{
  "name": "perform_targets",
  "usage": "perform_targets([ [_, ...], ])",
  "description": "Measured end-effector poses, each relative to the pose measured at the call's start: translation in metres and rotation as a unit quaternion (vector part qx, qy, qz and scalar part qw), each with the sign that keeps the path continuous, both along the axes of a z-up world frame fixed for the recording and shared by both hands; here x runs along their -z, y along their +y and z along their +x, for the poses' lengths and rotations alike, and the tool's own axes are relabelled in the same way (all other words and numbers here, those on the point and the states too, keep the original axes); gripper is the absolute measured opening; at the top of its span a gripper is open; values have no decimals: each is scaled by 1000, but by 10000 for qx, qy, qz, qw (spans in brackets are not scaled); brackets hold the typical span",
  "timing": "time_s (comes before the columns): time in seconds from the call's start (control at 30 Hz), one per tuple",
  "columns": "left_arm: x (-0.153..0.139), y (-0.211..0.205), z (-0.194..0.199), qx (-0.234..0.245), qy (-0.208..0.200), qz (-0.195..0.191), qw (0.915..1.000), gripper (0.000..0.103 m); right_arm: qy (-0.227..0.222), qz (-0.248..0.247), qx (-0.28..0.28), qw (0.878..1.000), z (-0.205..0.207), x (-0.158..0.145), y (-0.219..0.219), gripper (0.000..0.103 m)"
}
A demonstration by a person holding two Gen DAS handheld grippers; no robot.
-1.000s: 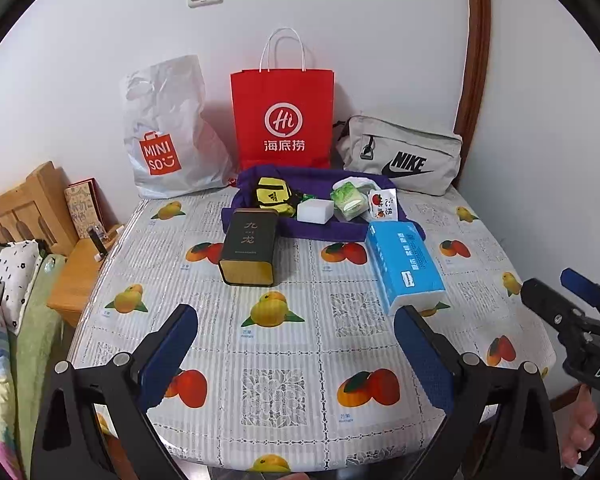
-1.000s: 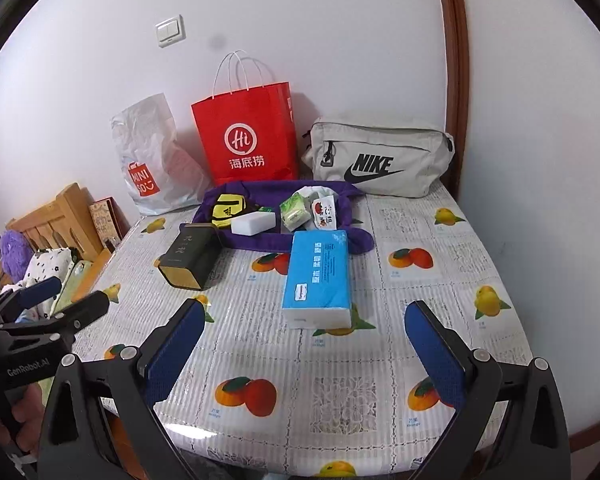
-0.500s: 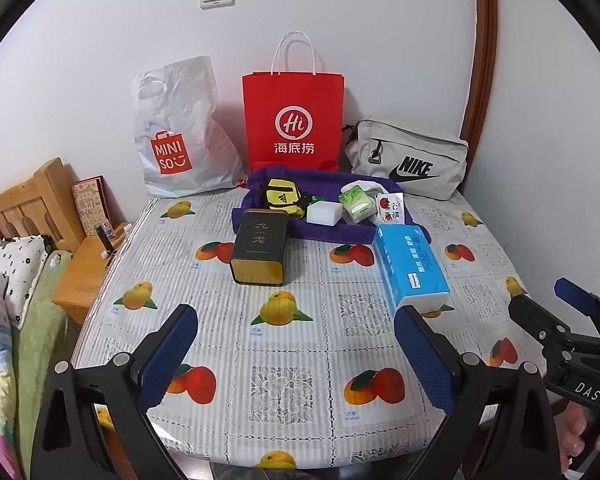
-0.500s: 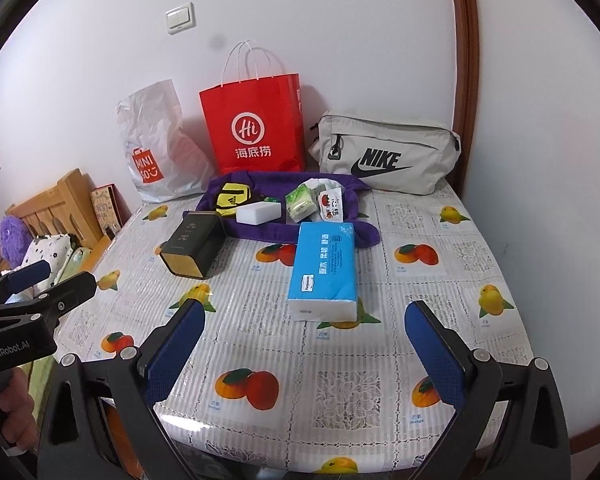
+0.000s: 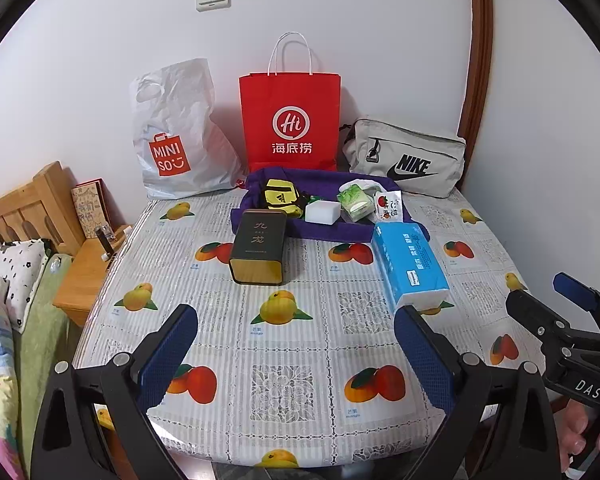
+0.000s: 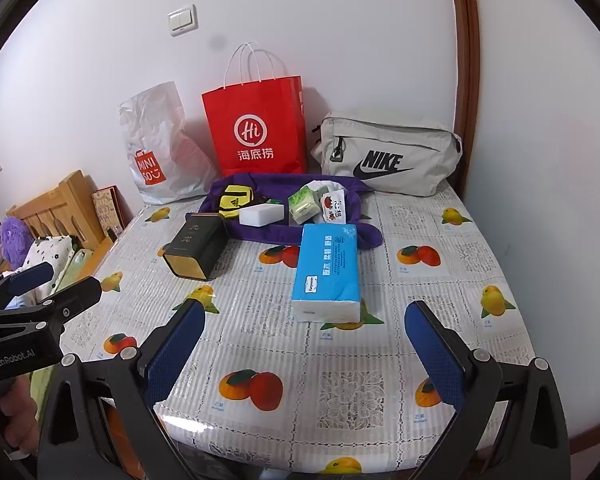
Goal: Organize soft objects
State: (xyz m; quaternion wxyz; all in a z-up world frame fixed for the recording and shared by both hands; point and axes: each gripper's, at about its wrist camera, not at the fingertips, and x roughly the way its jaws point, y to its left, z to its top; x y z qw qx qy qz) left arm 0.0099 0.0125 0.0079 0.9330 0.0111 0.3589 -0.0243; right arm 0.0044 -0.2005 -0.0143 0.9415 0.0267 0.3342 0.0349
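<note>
A blue tissue pack (image 5: pixel 410 266) (image 6: pixel 327 272) lies on the fruit-print table (image 5: pixel 284 384). Behind it a purple cloth (image 5: pixel 324 232) (image 6: pixel 276 234) holds a white sponge (image 5: pixel 321 213) (image 6: pixel 261 215), a green tissue packet (image 5: pixel 355 197) (image 6: pixel 303 204), a small strawberry-print packet (image 5: pixel 388 209) (image 6: pixel 334 209) and a yellow-black item (image 5: pixel 279 197) (image 6: pixel 234 199). My left gripper (image 5: pixel 296 356) is open and empty over the table's near edge. My right gripper (image 6: pixel 306 352) is open and empty there too. Each gripper shows at the edge of the other's view.
A dark tea tin (image 5: pixel 259 252) (image 6: pixel 196 248) lies left of the tissue pack. A white Miniso bag (image 5: pixel 176 132), a red paper bag (image 5: pixel 291 120) and a grey Nike bag (image 5: pixel 406 160) stand against the back wall. A bed and a wooden nightstand (image 5: pixel 84 268) are at the left.
Both grippers have drawn back slightly and risen, so the table's objects look a little farther. Nothing on the table moved. Both jaws stayed open.
</note>
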Motion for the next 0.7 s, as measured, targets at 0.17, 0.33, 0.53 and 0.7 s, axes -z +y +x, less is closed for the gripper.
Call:
perform_targets([
  [0.17,0,-1,-1,-9,-1,-1,10000,99,-7,-2,-12,10000,0,0,1,99],
  [0.33,0,0,0,-5,-8,-5,10000,99,-13,0,-12,10000,0,0,1,99],
  [0.53,0,-1,-1,-7,-9,-5,10000,99,-15,-11,-15,10000,-2,-1,2,99],
  [0.7,0,-2,-1,-23,-7,-9,10000,99,-23,-13,-9,10000,-3,-1,3,99],
])
